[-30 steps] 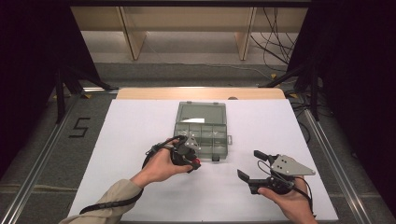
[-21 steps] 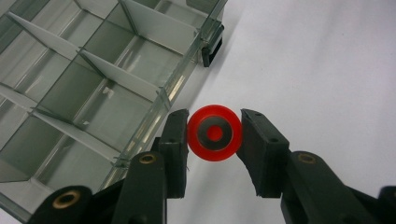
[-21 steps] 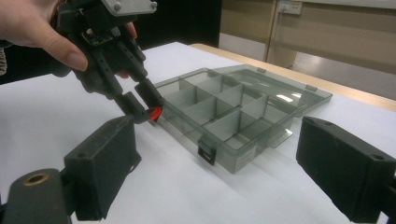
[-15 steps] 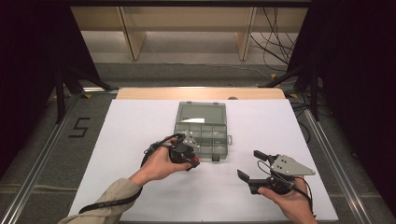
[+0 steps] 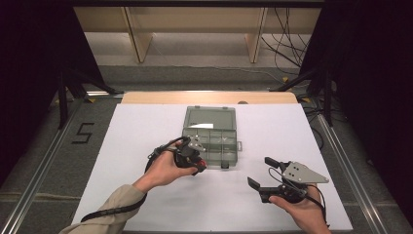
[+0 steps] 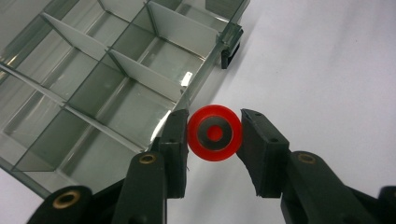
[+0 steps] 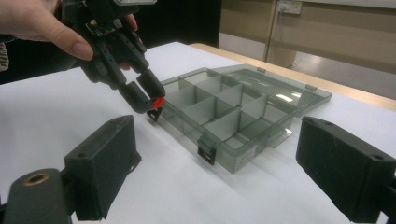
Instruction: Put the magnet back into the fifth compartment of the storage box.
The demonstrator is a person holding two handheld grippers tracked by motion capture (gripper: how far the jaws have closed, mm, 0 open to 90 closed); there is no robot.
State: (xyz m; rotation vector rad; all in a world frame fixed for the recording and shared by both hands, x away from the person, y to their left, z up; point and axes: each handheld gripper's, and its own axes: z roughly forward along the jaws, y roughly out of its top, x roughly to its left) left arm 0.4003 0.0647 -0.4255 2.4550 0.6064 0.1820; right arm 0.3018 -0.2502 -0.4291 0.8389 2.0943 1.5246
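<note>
Where the left gripper view looks straight down its own black jaws, the left gripper (image 6: 215, 135) is clamped on a small round red plastic piece with a grey ring and a red centre (image 6: 215, 133), held just above the white table (image 6: 327, 70) beside the near edge of the smoky clear plastic compartment box (image 6: 93, 79). That ringed face is hidden in the high view, where the piece is a red speck under the left hand (image 5: 168, 168). From the right gripper view the piece glows red between those jaws at the box's corner, near a black latch (image 7: 206, 153). Nearest the person in the high view, the right gripper (image 5: 265, 175) rests low over the table with its jaws wide apart and nothing between them, well apart from the box. Farther off, the box's lid lies open and flat. A black "5" (image 5: 83, 132) is marked on the floor left of the table.
</note>
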